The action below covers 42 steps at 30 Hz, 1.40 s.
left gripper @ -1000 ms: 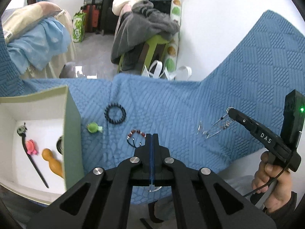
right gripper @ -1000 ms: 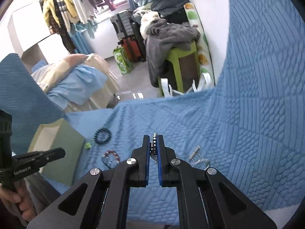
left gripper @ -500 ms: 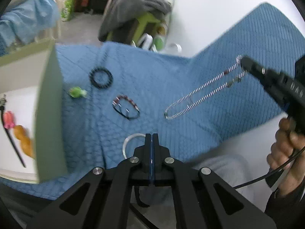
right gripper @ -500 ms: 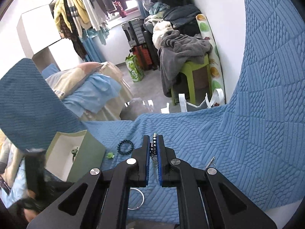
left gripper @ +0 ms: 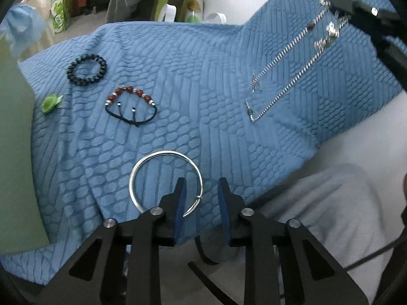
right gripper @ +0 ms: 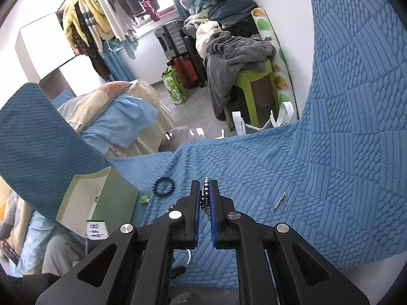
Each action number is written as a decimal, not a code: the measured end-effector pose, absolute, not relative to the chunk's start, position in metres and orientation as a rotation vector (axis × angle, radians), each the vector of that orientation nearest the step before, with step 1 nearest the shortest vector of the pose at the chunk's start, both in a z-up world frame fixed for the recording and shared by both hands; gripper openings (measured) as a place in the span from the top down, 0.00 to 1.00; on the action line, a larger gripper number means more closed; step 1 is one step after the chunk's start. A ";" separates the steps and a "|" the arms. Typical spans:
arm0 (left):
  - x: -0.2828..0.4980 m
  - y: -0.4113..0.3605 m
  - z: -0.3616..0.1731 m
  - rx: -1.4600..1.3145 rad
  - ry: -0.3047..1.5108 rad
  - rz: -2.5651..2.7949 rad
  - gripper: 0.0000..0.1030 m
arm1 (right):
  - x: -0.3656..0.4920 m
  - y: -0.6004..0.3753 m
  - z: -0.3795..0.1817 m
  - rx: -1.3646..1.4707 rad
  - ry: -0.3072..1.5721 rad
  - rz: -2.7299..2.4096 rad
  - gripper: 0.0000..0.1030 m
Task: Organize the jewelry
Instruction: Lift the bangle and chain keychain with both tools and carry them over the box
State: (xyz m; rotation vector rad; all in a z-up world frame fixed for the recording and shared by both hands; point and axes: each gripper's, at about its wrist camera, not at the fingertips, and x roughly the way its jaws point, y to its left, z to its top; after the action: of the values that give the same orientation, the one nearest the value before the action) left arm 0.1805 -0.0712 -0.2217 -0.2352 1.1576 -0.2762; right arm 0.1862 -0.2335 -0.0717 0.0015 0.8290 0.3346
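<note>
My left gripper (left gripper: pixel 201 185) is open, its fingers straddling the right side of a silver bangle (left gripper: pixel 165 181) lying on the blue quilted cloth (left gripper: pixel 216 76). My right gripper (right gripper: pixel 205 190) is shut on a silver beaded chain necklace (right gripper: pixel 205 198), which hangs in the air from its tips in the left wrist view (left gripper: pixel 287 78). A red bead bracelet with black cord (left gripper: pixel 131 104), a black bead bracelet (left gripper: pixel 86 69) and a small green ornament (left gripper: pixel 51 103) lie on the cloth. The green box (right gripper: pixel 101 198) stands at the left, open.
A small metal clip with a ring (right gripper: pixel 279 202) lies on the cloth to the right. The box wall (left gripper: pixel 15 152) fills the left edge of the left wrist view. The cloth's front edge drops off by the person's grey trousers (left gripper: pixel 330 216). Clutter and a green stool (right gripper: pixel 254 86) stand behind.
The left gripper has opened and dropped down around the silver bangle. The right gripper has lifted the chain necklace off the cloth and higher.
</note>
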 end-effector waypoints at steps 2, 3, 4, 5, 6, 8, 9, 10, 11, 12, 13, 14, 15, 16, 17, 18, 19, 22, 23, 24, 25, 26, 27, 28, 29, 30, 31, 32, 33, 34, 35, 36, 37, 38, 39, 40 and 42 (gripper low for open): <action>0.182 -0.080 -0.226 -0.195 1.164 -0.279 0.79 | 0.186 -0.238 -0.072 0.009 0.830 0.329 0.95; 0.181 -0.084 -0.229 -0.164 1.169 -0.270 0.79 | 0.186 -0.240 -0.073 0.013 0.831 0.327 0.95; 0.181 -0.087 -0.231 -0.142 1.171 -0.267 0.81 | 0.186 -0.242 -0.073 0.016 0.832 0.325 0.95; 0.179 -0.091 -0.231 -0.106 1.156 -0.254 0.84 | 0.186 -0.243 -0.073 0.018 0.833 0.324 0.95; 0.179 -0.094 -0.231 -0.080 1.147 -0.246 0.84 | 0.186 -0.244 -0.073 0.017 0.833 0.322 0.95; 0.178 -0.099 -0.232 -0.046 1.132 -0.227 0.92 | 0.186 -0.245 -0.073 0.013 0.834 0.320 0.95; 0.177 -0.102 -0.233 -0.017 1.119 -0.208 0.95 | 0.186 -0.246 -0.073 0.011 0.835 0.319 0.95; 0.177 -0.106 -0.233 0.014 1.108 -0.189 0.97 | 0.186 -0.246 -0.073 0.010 0.835 0.318 0.95; 0.176 -0.106 -0.234 0.034 1.104 -0.183 0.97 | 0.186 -0.246 -0.073 0.012 0.836 0.319 0.95; 0.178 -0.107 -0.235 0.055 1.102 -0.177 0.97 | 0.186 -0.246 -0.073 0.011 0.835 0.320 0.95; 0.179 -0.108 -0.234 0.052 1.103 -0.173 0.98 | 0.186 -0.244 -0.072 0.009 0.834 0.321 0.95; 0.179 -0.106 -0.233 0.036 1.104 -0.173 0.98 | 0.186 -0.242 -0.072 0.005 0.833 0.323 0.95; 0.182 -0.101 -0.234 0.000 1.115 -0.171 0.98 | 0.186 -0.241 -0.071 0.002 0.832 0.326 0.95; 0.183 -0.095 -0.232 -0.033 1.115 -0.165 0.98 | 0.185 -0.238 -0.070 -0.001 0.832 0.329 0.95; 0.185 -0.093 -0.231 -0.055 1.111 -0.160 0.99 | 0.185 -0.236 -0.070 -0.003 0.833 0.331 0.95; 0.185 -0.086 -0.225 -0.085 1.105 -0.159 0.99 | 0.185 -0.234 -0.069 -0.005 0.833 0.336 0.95; 0.187 -0.078 -0.218 -0.125 1.098 -0.160 0.99 | 0.185 -0.232 -0.069 -0.007 0.833 0.341 0.95; 0.191 -0.057 -0.197 -0.236 1.079 -0.164 0.99 | 0.185 -0.223 -0.066 -0.011 0.833 0.351 0.95; 0.193 -0.053 -0.193 -0.258 1.070 -0.166 0.99 | 0.184 -0.219 -0.064 -0.010 0.834 0.354 0.95; 0.193 -0.048 -0.186 -0.277 1.058 -0.168 0.99 | 0.183 -0.216 -0.062 -0.012 0.833 0.358 0.95; 0.193 -0.043 -0.179 -0.297 1.048 -0.169 0.99 | 0.183 -0.212 -0.059 -0.015 0.831 0.362 0.95; 0.193 -0.039 -0.174 -0.315 1.043 -0.170 0.99 | 0.182 -0.208 -0.056 -0.018 0.829 0.366 0.95; 0.193 -0.034 -0.166 -0.338 1.033 -0.170 0.99 | 0.182 -0.203 -0.052 -0.017 0.826 0.367 0.95; 0.193 -0.031 -0.161 -0.343 1.024 -0.167 0.99 | 0.181 -0.200 -0.048 -0.019 0.824 0.374 0.95; 0.193 -0.027 -0.154 -0.342 1.011 -0.160 0.99 | 0.181 -0.195 -0.044 -0.021 0.820 0.382 0.95; 0.191 -0.023 -0.149 -0.344 1.005 -0.156 0.99 | 0.180 -0.189 -0.038 -0.028 0.815 0.388 0.95; 0.189 -0.018 -0.142 -0.353 0.997 -0.152 0.99 | 0.179 -0.183 -0.033 -0.037 0.808 0.395 0.95; 0.188 -0.012 -0.135 -0.366 0.988 -0.147 0.99 | 0.178 -0.178 -0.029 -0.042 0.803 0.402 0.95; 0.184 -0.006 -0.128 -0.378 0.976 -0.140 0.99 | 0.177 -0.171 -0.023 -0.047 0.797 0.412 0.95; 0.183 -0.001 -0.124 -0.384 0.967 -0.133 0.99 | 0.177 -0.163 -0.018 -0.055 0.790 0.421 0.95; 0.179 0.004 -0.117 -0.390 0.958 -0.125 0.99 | 0.176 -0.157 -0.014 -0.061 0.786 0.430 0.95; 0.176 0.014 -0.109 -0.402 0.946 -0.114 0.99 | 0.176 -0.149 -0.010 -0.069 0.781 0.441 0.95; 0.173 0.021 -0.103 -0.412 0.938 -0.109 0.99 | 0.175 -0.142 -0.006 -0.076 0.777 0.450 0.95; 0.172 0.028 -0.098 -0.421 0.931 -0.102 0.99 | 0.174 -0.132 -0.002 -0.085 0.773 0.461 0.95; 0.171 0.036 -0.093 -0.431 0.922 -0.093 0.99 | 0.174 -0.126 0.000 -0.090 0.771 0.469 0.95; 0.170 0.045 -0.087 -0.440 0.914 -0.083 0.99 | 0.173 -0.119 0.003 -0.097 0.769 0.478 0.95; 0.167 0.062 -0.074 -0.450 0.892 -0.066 0.99 | 0.171 -0.102 0.007 -0.112 0.766 0.495 0.95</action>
State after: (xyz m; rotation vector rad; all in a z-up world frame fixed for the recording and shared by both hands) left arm 0.1673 0.0616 -0.0741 -0.4505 0.8920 -0.0660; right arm 0.1711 -0.1017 0.0075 -0.1122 0.7659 0.4948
